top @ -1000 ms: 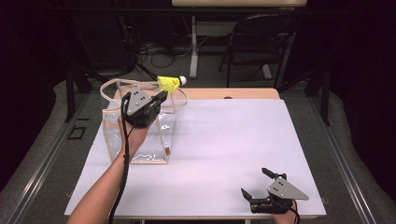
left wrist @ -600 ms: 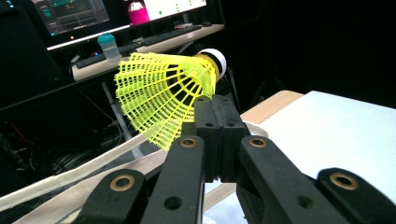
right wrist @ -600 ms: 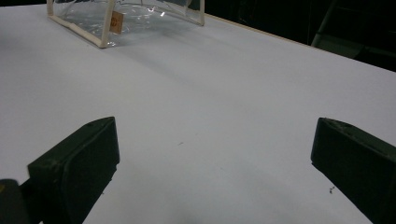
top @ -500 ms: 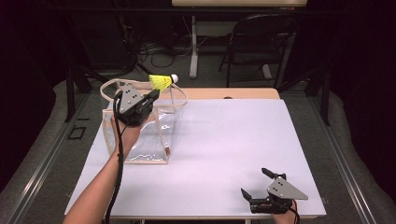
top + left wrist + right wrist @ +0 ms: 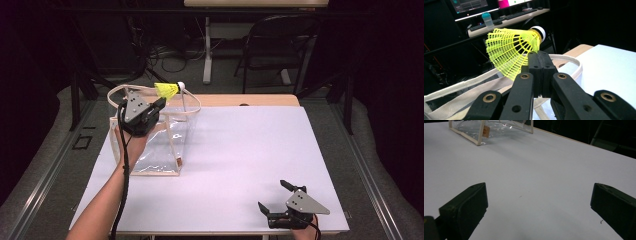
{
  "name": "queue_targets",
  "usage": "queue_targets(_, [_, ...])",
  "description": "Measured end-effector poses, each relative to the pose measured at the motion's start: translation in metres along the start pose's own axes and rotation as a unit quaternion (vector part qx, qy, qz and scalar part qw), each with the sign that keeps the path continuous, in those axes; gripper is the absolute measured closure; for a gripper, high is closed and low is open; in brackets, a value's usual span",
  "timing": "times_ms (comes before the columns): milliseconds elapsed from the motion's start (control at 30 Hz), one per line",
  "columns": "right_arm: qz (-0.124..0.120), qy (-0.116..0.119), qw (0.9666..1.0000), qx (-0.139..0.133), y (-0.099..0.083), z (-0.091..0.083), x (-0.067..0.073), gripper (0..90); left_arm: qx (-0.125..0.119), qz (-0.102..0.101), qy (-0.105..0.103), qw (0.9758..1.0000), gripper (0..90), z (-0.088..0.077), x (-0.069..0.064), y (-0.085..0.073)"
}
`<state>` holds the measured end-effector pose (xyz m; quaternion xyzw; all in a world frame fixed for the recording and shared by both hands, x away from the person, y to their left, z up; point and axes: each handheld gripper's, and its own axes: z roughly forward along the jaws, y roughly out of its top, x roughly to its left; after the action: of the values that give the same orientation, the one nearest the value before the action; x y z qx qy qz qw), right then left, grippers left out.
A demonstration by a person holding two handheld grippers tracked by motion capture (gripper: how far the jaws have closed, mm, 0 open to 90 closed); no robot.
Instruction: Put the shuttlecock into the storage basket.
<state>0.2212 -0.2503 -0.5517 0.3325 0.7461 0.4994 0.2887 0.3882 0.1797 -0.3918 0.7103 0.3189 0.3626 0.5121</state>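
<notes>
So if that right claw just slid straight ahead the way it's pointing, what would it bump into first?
Probably nothing soon: the right claw stands open over the bare white table. Its aim seems to pass right of the clear bag towards the table's far edge, though depth is hard to judge.

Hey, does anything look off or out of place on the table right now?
Nothing stands out. The left gripper pinches the yellow shuttlecock by its skirt edge above the clear bag, which stands upright.
</notes>
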Motion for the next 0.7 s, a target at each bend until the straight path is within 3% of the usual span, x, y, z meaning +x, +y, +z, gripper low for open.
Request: queue_targets(700, [-0.001,-0.001,1.0,0.0,0.0,0.0,0.0,0.8,0.012,-0.004,0.018,0.9998,90.0,-0.004,0.014,-0.01])
